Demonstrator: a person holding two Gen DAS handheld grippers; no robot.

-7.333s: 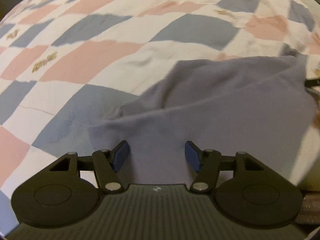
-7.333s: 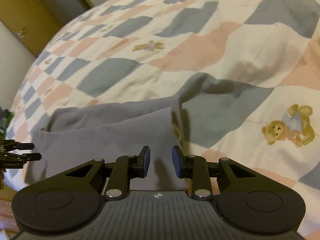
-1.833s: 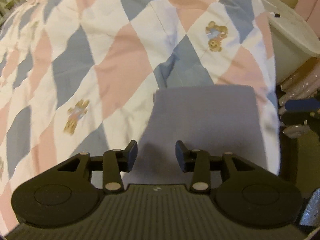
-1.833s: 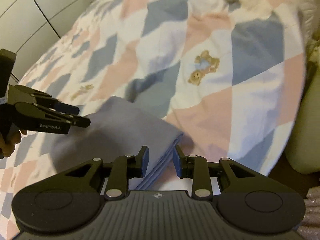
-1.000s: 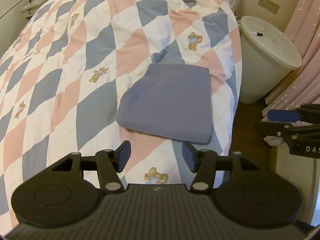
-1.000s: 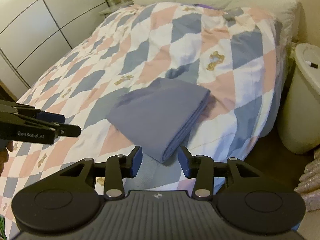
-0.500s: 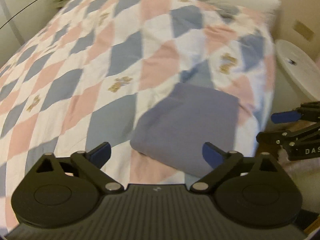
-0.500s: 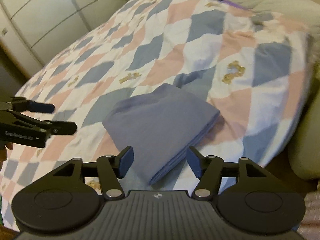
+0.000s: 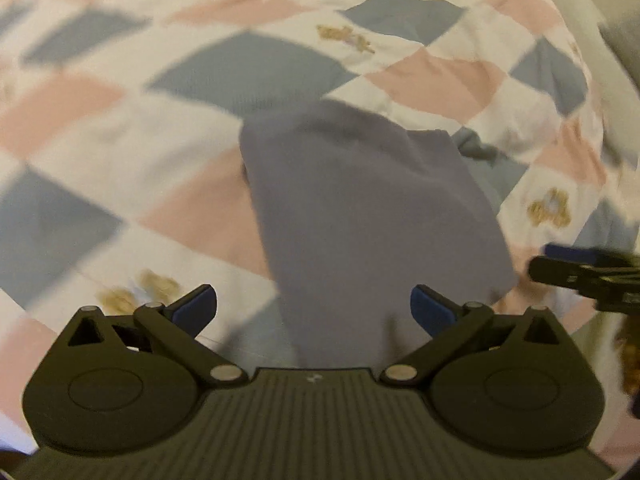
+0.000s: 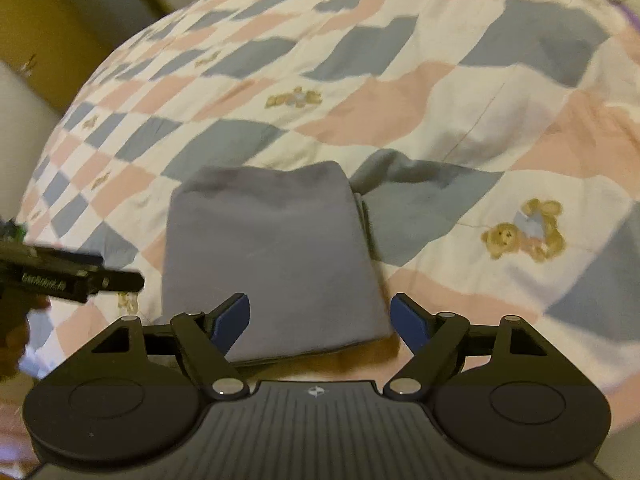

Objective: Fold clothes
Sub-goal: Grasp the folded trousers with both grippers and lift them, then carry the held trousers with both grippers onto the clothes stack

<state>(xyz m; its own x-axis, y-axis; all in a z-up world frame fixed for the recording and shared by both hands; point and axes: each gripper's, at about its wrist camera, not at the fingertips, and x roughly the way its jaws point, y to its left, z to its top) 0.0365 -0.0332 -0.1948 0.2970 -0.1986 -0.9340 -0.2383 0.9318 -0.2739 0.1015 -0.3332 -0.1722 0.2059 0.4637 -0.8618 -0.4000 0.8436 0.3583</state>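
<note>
A folded grey-purple garment (image 9: pixel 360 216) lies flat on the checked quilt (image 9: pixel 120 152) as a neat rectangle. My left gripper (image 9: pixel 314 310) hovers wide open over its near end, with nothing between the fingers. In the right wrist view the same folded garment (image 10: pixel 272 256) fills the middle, stacked layers showing at its near edge. My right gripper (image 10: pixel 320 318) is open just above that edge, holding nothing. Each gripper shows in the other's view: the right gripper (image 9: pixel 588 272) at the right edge, the left gripper (image 10: pixel 60 272) at the left edge.
The quilt (image 10: pixel 440 92) has pink, blue and white diamonds with teddy bear prints (image 10: pixel 524 236) and covers the whole bed. A yellow-brown cabinet (image 10: pixel 44 24) and pale wall stand beyond the bed's far left edge. The bed edge drops off at the right.
Both grippers have come back down close over the folded garment from a higher, farther position. Their fingers have opened wider. The garment lies unmoved.
</note>
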